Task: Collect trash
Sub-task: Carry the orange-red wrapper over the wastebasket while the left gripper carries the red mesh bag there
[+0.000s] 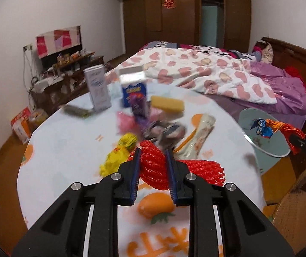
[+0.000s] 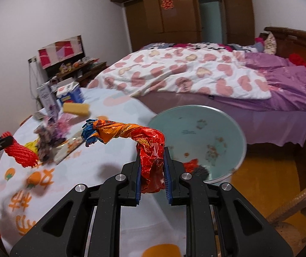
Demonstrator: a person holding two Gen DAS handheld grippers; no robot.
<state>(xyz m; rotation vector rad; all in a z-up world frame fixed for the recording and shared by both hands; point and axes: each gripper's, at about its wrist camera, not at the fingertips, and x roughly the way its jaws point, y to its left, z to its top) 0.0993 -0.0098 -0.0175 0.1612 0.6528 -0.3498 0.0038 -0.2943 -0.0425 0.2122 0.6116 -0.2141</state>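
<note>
My left gripper is shut on a red foam fruit net, lifted just above the round table's printed cloth. In the right wrist view that red net hangs at the far left. My right gripper is shut on a twisted orange-red foil wrapper with a blue end, held beside a pale blue basin. From the left wrist view the foil wrapper shows over the basin. More trash lies mid-table: a yellow wrapper, a pink one, a cream wrapper.
Two cartons and a yellow sponge-like block stand at the table's far side. A bed with a heart-print quilt lies beyond. A wicker chair is at the lower right, a cluttered cabinet on the left.
</note>
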